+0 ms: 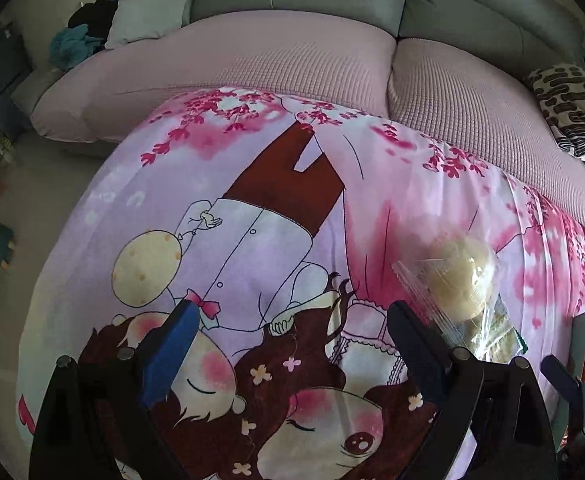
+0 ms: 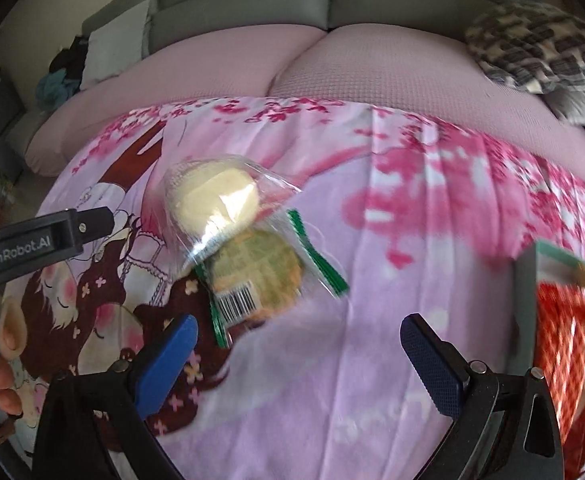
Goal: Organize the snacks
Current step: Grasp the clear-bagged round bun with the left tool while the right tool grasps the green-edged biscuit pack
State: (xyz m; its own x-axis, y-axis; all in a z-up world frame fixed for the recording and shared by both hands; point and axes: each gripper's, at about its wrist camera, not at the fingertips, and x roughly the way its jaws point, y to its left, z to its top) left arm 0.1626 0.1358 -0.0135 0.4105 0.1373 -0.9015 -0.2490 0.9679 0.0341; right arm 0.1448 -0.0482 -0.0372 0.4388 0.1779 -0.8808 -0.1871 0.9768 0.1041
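Observation:
A pale round pastry in a clear wrapper (image 2: pixel 212 204) lies on the cartoon-print cloth (image 2: pixel 372 280), overlapping a greenish round pastry in a green-edged wrapper (image 2: pixel 260 276). Both also show in the left wrist view, the pale pastry (image 1: pixel 458 280) to the right of my left gripper and the greenish pastry (image 1: pixel 492 336) below it. My left gripper (image 1: pixel 288 320) is open and empty above the cloth. My right gripper (image 2: pixel 298 330) is open and empty, just in front of the greenish pastry. A box holding a red-patterned snack pack (image 2: pixel 560 328) stands at the right.
The cloth (image 1: pixel 252 220) covers a low table in front of a pink-covered sofa (image 1: pixel 252 64). A black-and-white cushion (image 2: pixel 540 52) lies at the far right. A pale pillow (image 1: pixel 152 8) and clothes (image 1: pixel 76 40) lie at the far left. The left gripper's body (image 2: pixel 32 240) enters at the left.

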